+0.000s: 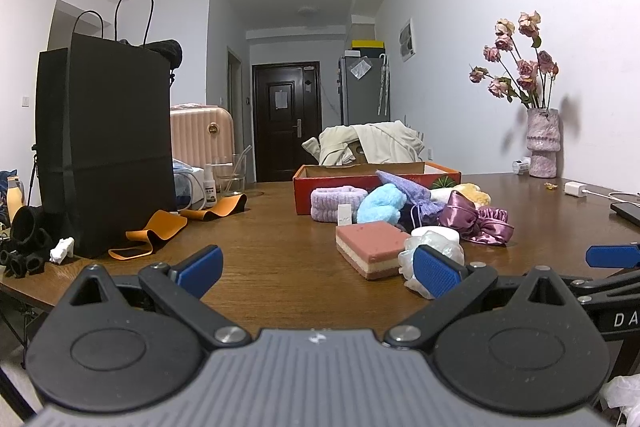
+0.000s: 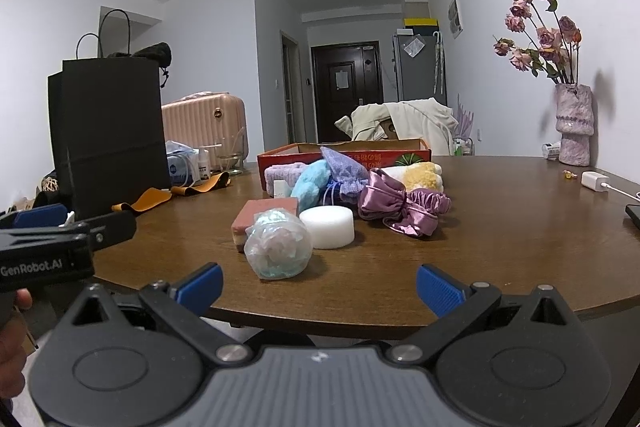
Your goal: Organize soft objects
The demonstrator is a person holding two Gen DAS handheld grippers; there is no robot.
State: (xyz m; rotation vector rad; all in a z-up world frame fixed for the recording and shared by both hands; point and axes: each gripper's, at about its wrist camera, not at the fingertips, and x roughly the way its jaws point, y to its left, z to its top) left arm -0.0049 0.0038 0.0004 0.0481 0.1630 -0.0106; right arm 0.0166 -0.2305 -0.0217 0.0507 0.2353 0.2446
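A pile of soft objects lies on the brown table (image 1: 280, 251) in front of a red cardboard box (image 1: 320, 185) (image 2: 280, 157): a pink layered sponge (image 1: 370, 247) (image 2: 260, 215), a white mesh bath puff (image 1: 430, 247) (image 2: 278, 247), a round white sponge (image 2: 327, 227), a blue fluffy item (image 1: 380, 207) (image 2: 310, 183), a lilac headband (image 1: 336, 203), a purple satin bow scrunchie (image 1: 476, 221) (image 2: 400, 207) and a yellow plush piece (image 2: 424, 175). My left gripper (image 1: 316, 269) is open and empty, near the puff. My right gripper (image 2: 320, 287) is open and empty at the table's near edge.
A tall black paper bag (image 1: 104, 147) (image 2: 108, 131) stands at the left with orange straps (image 1: 160, 231) beside it. A vase of dried roses (image 1: 542, 143) (image 2: 574, 125) stands at the back right. A white charger (image 2: 594, 181) and a phone lie at the right.
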